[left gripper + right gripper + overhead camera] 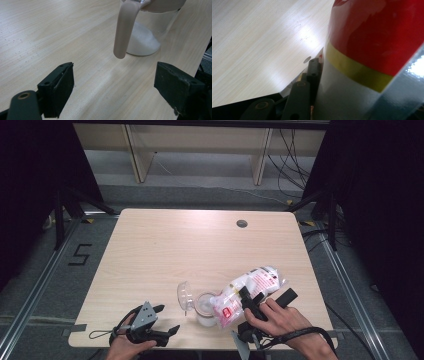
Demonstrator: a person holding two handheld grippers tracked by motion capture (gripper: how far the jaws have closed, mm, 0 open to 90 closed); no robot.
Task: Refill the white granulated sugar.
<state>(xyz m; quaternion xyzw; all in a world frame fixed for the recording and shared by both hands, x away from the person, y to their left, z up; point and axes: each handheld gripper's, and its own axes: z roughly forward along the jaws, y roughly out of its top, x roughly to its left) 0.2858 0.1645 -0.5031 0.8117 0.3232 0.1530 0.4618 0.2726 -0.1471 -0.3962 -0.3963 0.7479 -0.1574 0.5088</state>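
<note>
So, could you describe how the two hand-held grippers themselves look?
Both are black, each with two blocky jaws. The left gripper carries a grey three-cornered plate and trails a thin black cable. The right gripper has a black cable looping past the bare forearm.

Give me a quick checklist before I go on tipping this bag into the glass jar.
1. Right tongs clamped on the bag: ok, a pad presses against it in the right gripper view.
2. Bag's mouth over the jar opening: cannot tell, the bag hides the rim.
3. Jar lid swung open: ok.
4. Jar upright on the table: ok, white powder sits in its bottom.
5. Left tongs steadying the jar: not ok, open and apart from it.
</note>
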